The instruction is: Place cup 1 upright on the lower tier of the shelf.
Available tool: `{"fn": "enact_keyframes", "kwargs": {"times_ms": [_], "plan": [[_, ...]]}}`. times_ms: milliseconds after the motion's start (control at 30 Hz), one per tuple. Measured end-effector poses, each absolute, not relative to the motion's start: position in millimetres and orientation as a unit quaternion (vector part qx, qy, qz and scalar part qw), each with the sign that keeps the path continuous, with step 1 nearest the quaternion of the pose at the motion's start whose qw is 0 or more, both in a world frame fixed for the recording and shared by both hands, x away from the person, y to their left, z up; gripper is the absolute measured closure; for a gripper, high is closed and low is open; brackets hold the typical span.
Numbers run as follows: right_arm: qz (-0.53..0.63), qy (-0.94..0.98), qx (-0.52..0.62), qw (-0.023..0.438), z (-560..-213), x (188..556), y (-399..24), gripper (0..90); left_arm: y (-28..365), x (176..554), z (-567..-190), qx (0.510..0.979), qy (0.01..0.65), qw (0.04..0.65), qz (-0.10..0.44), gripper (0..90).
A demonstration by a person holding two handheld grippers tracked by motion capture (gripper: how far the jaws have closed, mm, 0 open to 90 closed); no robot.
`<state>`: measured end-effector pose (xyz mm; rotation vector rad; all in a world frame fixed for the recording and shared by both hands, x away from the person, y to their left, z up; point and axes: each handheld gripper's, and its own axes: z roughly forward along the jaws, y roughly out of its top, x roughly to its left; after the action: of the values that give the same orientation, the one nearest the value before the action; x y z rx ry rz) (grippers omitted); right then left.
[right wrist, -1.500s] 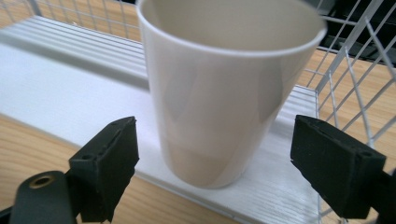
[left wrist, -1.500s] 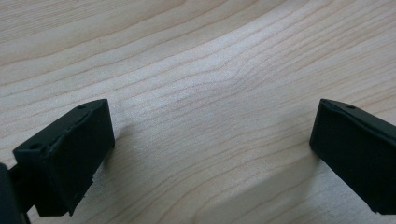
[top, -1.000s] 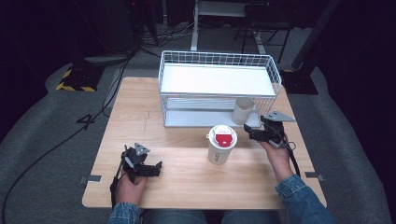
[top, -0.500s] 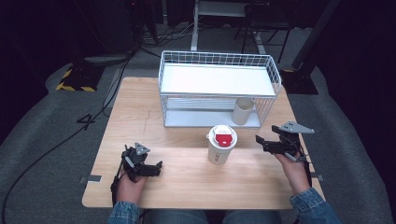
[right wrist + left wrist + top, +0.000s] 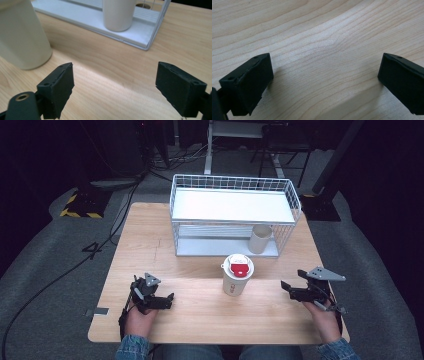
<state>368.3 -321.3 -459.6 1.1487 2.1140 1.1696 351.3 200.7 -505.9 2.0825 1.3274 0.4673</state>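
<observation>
A cream paper cup with a red-and-white lid (image 5: 237, 274) stands upright on the wooden table (image 5: 200, 315), just in front of a white wire rack (image 5: 235, 215). The same cup (image 5: 21, 37) shows at the left of the right gripper view. A plain white cup (image 5: 260, 238) stands on the rack's lower shelf at the right, and this white cup (image 5: 118, 13) also appears in the right gripper view. My right gripper (image 5: 286, 289) rests open on the table, right of the lidded cup and apart from it. My left gripper (image 5: 167, 300) lies open near the front left, jaws wide over bare wood (image 5: 324, 62).
The rack's upper shelf (image 5: 232, 206) is a flat white board. The rack's lower tray edge (image 5: 140, 41) lies ahead of my right gripper. A black cable (image 5: 65, 270) runs over the grey floor at the left. Dark stands are behind the table.
My right gripper has drawn back from the rack's white cup, toward the front right of the table, empty. The left gripper has stayed where it was.
</observation>
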Motion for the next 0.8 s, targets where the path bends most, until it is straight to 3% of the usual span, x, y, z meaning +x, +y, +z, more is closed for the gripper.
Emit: {"fn": "enact_keyframes", "kwargs": {"times_ms": [800], "plan": [[0.366,0.809,0.421,0.186,-502.6,354.5,-323.3,15.6,199.3,352.0,-506.0,0.788,0.503,0.309,0.177,0.4]]}}
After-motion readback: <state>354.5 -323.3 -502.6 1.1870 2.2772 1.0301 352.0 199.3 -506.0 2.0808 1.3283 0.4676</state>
